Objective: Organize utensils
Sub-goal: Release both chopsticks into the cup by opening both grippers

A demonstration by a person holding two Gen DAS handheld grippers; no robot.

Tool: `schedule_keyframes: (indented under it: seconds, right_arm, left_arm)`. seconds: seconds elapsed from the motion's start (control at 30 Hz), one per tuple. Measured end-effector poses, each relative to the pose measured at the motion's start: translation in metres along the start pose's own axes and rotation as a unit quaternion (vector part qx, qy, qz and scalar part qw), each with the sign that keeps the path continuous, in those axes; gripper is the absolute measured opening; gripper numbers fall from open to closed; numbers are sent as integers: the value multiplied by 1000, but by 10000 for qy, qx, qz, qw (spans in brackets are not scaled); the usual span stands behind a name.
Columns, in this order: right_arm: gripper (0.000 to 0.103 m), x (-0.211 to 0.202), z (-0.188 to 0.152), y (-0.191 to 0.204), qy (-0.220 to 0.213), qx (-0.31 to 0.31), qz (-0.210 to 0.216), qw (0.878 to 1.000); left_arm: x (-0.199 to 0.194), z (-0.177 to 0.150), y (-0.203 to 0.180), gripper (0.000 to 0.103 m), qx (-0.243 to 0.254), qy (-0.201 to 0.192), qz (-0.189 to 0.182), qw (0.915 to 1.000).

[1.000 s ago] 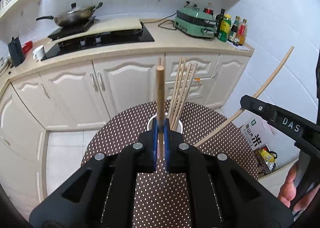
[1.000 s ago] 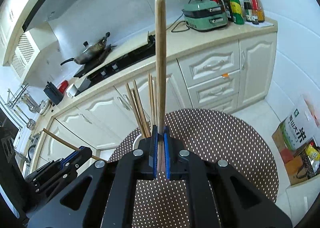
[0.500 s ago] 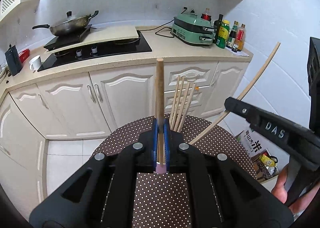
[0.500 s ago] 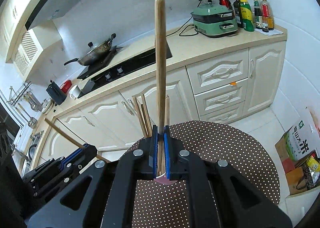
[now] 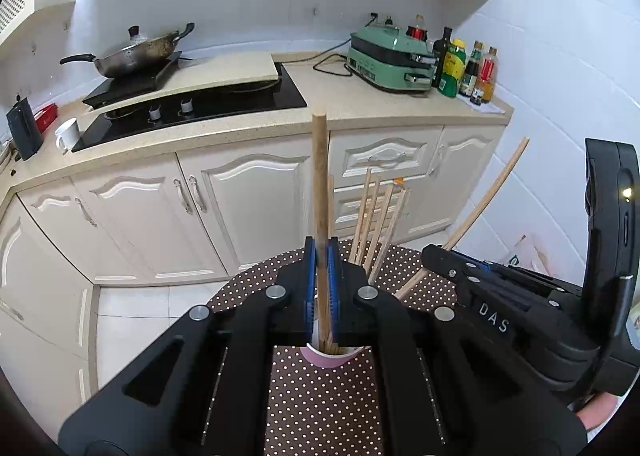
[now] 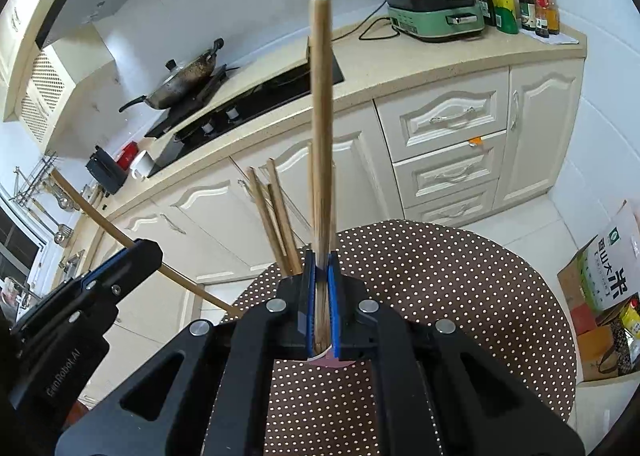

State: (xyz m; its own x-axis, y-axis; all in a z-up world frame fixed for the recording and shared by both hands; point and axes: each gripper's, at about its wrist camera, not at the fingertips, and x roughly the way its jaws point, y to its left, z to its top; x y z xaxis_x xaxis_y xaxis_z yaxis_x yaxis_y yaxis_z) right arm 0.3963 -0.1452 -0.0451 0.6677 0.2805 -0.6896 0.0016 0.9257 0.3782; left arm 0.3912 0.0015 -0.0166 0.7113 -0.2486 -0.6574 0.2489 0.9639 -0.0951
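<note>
My left gripper (image 5: 320,288) is shut on a wooden chopstick (image 5: 320,192) that stands upright, its lower end inside a pink cup (image 5: 332,358) just below the jaws. Several chopsticks (image 5: 376,224) lean in that cup. My right gripper (image 6: 321,296) is shut on another wooden chopstick (image 6: 322,128), also upright over the pink cup (image 6: 330,361), beside several chopsticks (image 6: 276,220). The right gripper shows in the left wrist view (image 5: 436,256) with its stick angled up right. The left gripper body shows at the left of the right wrist view (image 6: 132,260).
The cup stands on a round table with a brown polka-dot cloth (image 6: 440,276). Behind is a counter with a hob (image 5: 192,108), a wok (image 5: 140,56), a green appliance (image 5: 390,60) and bottles (image 5: 468,68). A cardboard box (image 6: 600,288) sits on the floor at right.
Both grippers have sunk toward the cup with their chopsticks still held; the cup's rim now shows just under the jaws in both views.
</note>
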Motion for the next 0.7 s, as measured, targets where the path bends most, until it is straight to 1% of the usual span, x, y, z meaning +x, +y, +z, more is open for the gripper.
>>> schedule_keyframes:
  seconds: [0.13,0.27,0.37,0.53,0.7]
  right_arm:
    - [5,16,-2,-3,215,16,-26,9998]
    - [5,33,-6,-7,453,12,-46,9990]
    - [5,47,-9,-8,626,-17,-55,9980]
    - [5,66,-15,-8,845,-20,-46,9964]
    - [5,75,-14,-7,884,-41,-46,9961]
  left_arm:
    - [24,-6,-1,6,-10,309,-44,9995]
    - [49,-17,-1,6,57,629,37,9980]
    - [66,-24,4,6,-28,852,30,9964]
    - [86,-32,9,6,-128,1015,9,9947]
    - [106,-38,17,6,-338,1068,-11,9937]
